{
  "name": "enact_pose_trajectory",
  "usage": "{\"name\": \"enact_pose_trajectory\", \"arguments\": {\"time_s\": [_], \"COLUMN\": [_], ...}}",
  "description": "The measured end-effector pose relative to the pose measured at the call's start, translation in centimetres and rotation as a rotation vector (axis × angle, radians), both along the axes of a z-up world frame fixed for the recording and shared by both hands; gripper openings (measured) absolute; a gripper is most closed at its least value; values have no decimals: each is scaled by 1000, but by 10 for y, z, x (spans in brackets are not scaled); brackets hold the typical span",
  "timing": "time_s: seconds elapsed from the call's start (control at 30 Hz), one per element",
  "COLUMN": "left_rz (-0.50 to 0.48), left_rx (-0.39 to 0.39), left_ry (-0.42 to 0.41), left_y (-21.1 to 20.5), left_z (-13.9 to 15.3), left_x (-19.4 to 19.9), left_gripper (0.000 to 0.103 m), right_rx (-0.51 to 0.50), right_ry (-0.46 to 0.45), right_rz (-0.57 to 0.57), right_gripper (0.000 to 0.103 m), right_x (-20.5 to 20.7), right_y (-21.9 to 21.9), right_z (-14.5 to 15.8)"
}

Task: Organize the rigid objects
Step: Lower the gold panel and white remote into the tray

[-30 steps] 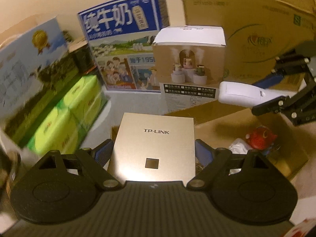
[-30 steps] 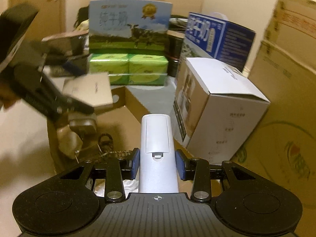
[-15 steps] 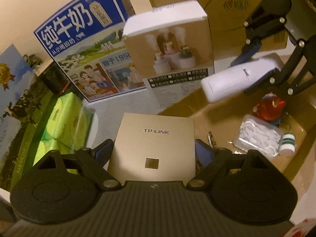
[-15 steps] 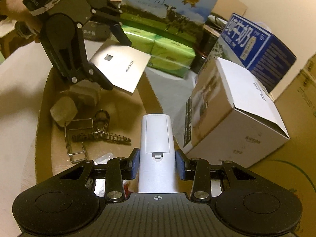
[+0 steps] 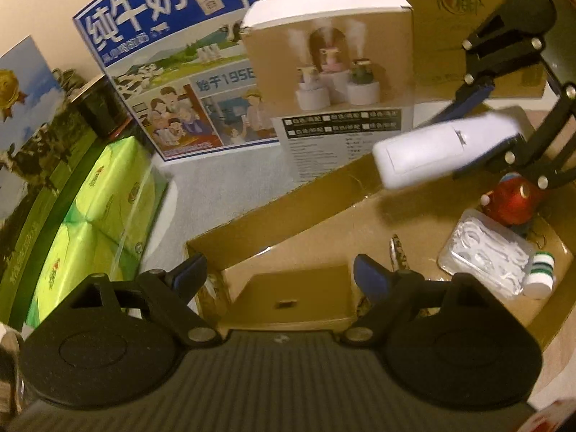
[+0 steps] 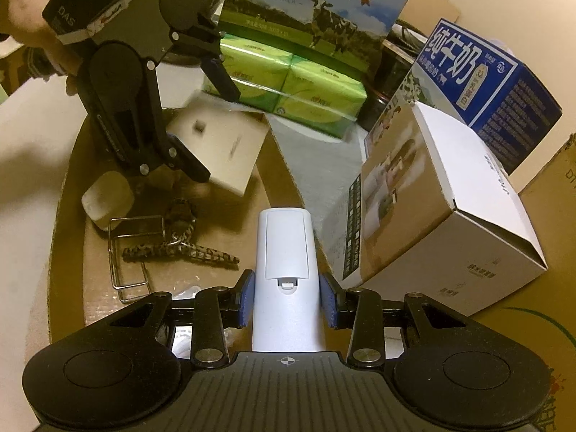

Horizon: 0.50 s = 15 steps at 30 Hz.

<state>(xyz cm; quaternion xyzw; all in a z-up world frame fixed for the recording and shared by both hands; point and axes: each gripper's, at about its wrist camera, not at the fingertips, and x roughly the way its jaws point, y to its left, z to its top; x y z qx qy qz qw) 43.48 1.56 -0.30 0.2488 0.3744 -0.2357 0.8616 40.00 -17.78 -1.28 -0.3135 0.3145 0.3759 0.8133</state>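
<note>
My left gripper (image 5: 279, 273) is open above the near corner of the shallow cardboard tray (image 5: 259, 230). The flat gold TP-LINK box (image 5: 291, 300) is below the fingers, free of them; in the right wrist view it (image 6: 219, 147) looks blurred under the left gripper (image 6: 201, 118). My right gripper (image 6: 288, 298) is shut on a white remote control (image 6: 286, 252), held above the tray; the left wrist view shows the remote (image 5: 442, 149) at the right.
The tray holds a leopard-print strap with metal clip (image 6: 180, 248), a beige block (image 6: 108, 198), a red toy (image 5: 511, 203), a clear blister pack (image 5: 486, 255) and a small white-green bottle (image 5: 540, 275). Behind stand a humidifier box (image 5: 334, 82), blue milk carton (image 5: 172, 61) and green tissue packs (image 5: 97, 208).
My left gripper has opened and let go of the TP-LINK box, which has dropped towards the tray. The right gripper still holds the remote, shifted slightly lower.
</note>
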Motion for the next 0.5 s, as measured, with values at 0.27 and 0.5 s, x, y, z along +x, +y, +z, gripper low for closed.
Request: {"name": "enact_pose_trajectory", "arguments": {"time_s": [0.27,0.5], "left_rz": [41,48], "left_rx": [-37,-42], "left_ry": [-12,-13], "left_y": [5,4], "left_z": [6,8], "left_x": [-7,-12], "left_gripper": [87,87], "right_rx": [26,26], "right_ry": [17,16], "right_rz": [-24,-24], "right_gripper": [39,39], "right_x": [1,0], "right_y": [-2,2], "right_z": [3,5]}}
